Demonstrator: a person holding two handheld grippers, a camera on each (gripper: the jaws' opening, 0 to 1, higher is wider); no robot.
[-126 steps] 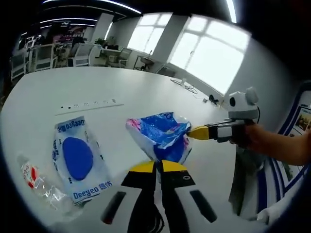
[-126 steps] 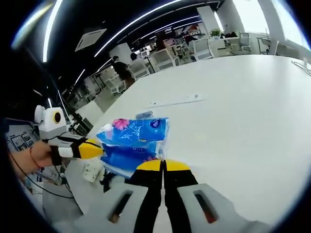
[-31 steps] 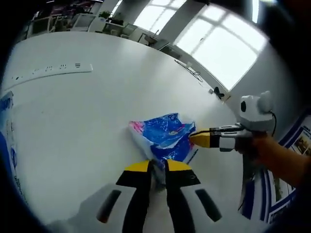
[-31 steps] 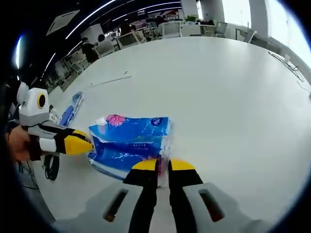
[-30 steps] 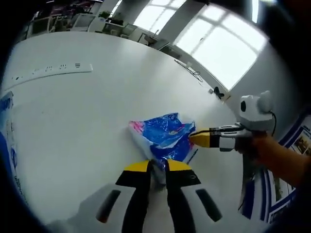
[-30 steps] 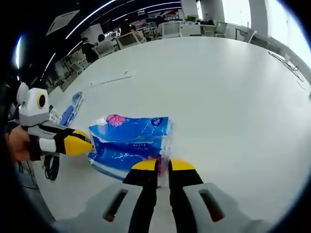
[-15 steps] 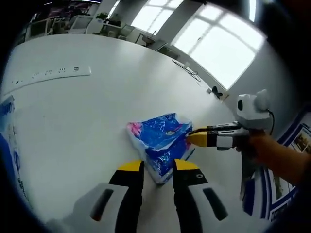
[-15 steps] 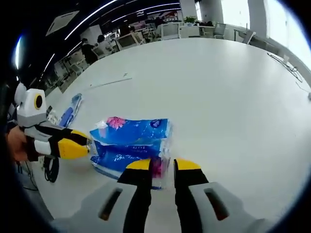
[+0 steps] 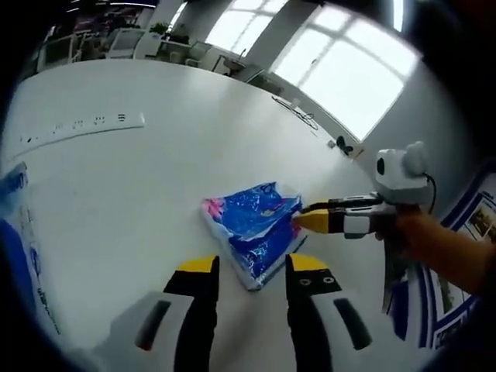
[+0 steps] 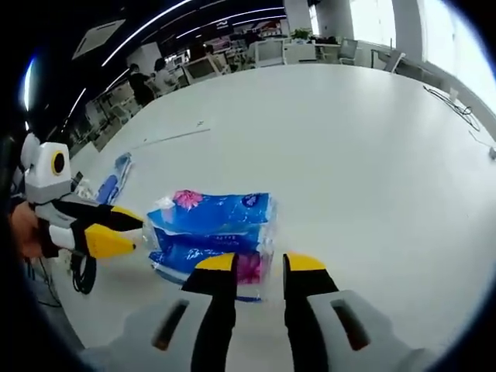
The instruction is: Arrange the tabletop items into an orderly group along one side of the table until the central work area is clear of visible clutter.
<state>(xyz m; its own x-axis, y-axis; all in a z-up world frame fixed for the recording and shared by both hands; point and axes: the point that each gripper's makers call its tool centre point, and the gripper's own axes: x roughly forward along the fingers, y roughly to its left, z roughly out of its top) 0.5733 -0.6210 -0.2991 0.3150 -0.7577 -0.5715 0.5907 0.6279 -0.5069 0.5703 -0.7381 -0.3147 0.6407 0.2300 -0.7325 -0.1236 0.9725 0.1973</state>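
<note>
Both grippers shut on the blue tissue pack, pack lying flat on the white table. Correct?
Not quite. The left gripper and right gripper are both open, jaws apart at the blue tissue pack, as each gripper's own view shows. The pack does lie flat on the white table.

Glossy crinkled plastic tissue pack (image 9: 252,225) (matt white table (image 9: 139,170))

Blue-white pkg (image 9: 19,240) cut off at left edge, print unreadable; far chairs (image 10: 267,50) too small/blurred for detail.
</note>
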